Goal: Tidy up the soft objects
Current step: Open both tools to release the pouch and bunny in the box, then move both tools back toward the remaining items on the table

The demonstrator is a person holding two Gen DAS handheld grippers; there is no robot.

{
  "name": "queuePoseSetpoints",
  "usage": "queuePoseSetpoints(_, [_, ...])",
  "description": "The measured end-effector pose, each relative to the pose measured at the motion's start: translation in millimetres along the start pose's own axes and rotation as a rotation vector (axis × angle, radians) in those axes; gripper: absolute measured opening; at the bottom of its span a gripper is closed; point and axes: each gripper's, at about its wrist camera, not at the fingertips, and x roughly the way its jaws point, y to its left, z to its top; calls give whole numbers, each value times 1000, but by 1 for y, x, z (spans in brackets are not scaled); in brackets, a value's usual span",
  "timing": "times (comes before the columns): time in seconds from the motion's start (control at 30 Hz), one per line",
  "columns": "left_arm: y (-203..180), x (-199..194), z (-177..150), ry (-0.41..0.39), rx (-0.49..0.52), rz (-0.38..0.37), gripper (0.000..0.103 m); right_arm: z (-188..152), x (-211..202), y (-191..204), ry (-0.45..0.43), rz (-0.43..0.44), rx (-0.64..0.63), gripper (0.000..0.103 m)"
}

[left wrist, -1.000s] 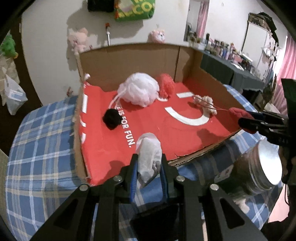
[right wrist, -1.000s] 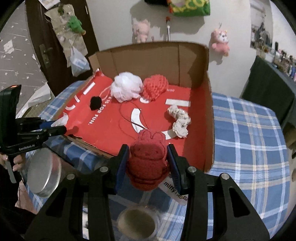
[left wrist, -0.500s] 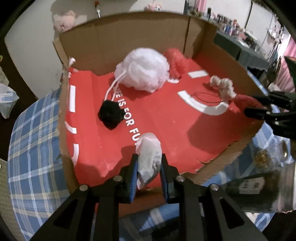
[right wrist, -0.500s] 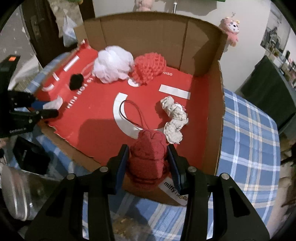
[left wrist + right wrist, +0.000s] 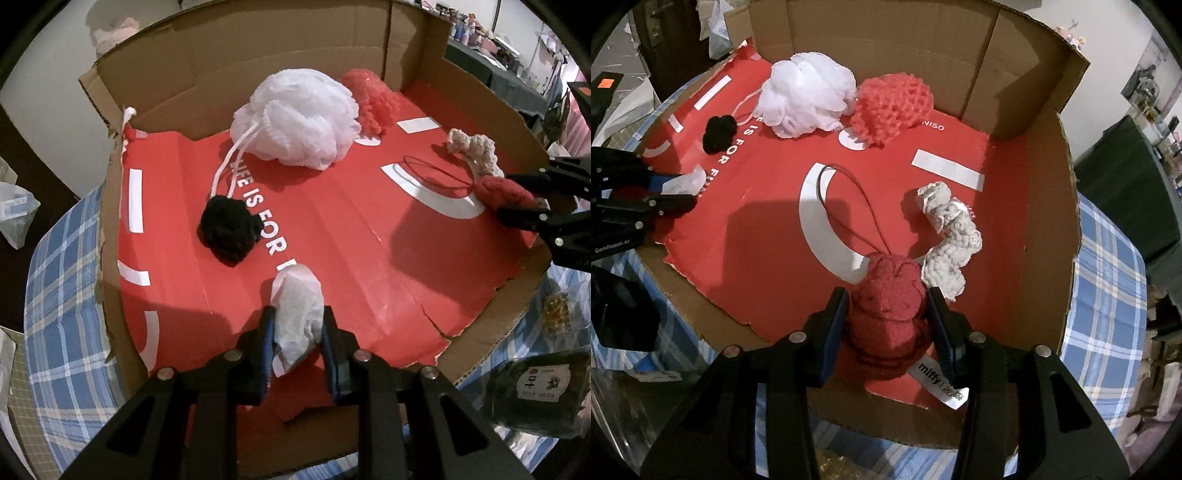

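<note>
- My left gripper has a crumpled white cloth between its blue pads; the jaws are opening, though the pads look to be touching the cloth on both sides.
- The cloth hangs over the near part of the cardboard box, just above its red liner, near the white lettering.
- My right gripper is closed narrowly on a dark red knitted toy, whose white label sticks out below the right pad.
- The toy sits low over the liner at the box's near edge, just beside a cream crocheted piece; its thin dark cord loops across the white arc printed on the liner.
- Farther back in the box lie a white mesh pouf and, touching its right side, a coral-red crocheted bundle, both close to the back wall.
- A black pompom lies on the liner in front of the pouf, by the end of the pouf's white cord.
- The box rests on a blue plaid cloth that covers the worktop.
</note>
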Motion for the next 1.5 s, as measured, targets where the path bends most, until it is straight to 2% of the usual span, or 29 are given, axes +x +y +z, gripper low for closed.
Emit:
queuePoseSetpoints(0.17, [-1,1,1,-12,3,10,36,1,2,0,6,3,7,43])
queuePoseSetpoints(0.33, [-9,-1,0,-26,30,8,56,2,3,2,12,6,3,45])
queuePoseSetpoints(0.6, [-11,-8,2,-54,26,7,61,1,-1,6,11,8,-21,54])
queuePoseSetpoints(0.67, [-11,-11,2,-66,19,6,68,1,-6,7,2,7,-19,56])
queuePoseSetpoints(0.73, [-11,-18,0,-84,14,5,72,1,-13,5,-17,11,-2,63])
queuePoseSetpoints(0.87, [-11,-38,-6,-129,-10,-7,75,-2,-36,3,-59,-3,12,63])
queuePoseSetpoints(1.03, [-19,-77,-17,-251,-22,-18,92,-15,-84,1,-161,-8,50,63])
queuePoseSetpoints(1.07, [-21,-87,-21,-285,-25,-14,93,-17,-93,2,-183,-8,57,64])
queuePoseSetpoints(1.13, [-24,-105,-29,-336,-41,-15,96,-27,-116,7,-234,-18,61,72])
queuePoseSetpoints(1.33, [-38,-157,-61,-493,-98,-23,103,-64,-182,28,-398,-55,72,74])
queuePoseSetpoints(1.43, [-48,-182,-83,-582,-108,3,103,-87,-214,39,-489,-50,92,86])
queuePoseSetpoints(1.5, [-56,-196,-99,-637,-113,22,103,-106,-236,48,-556,-51,104,87])
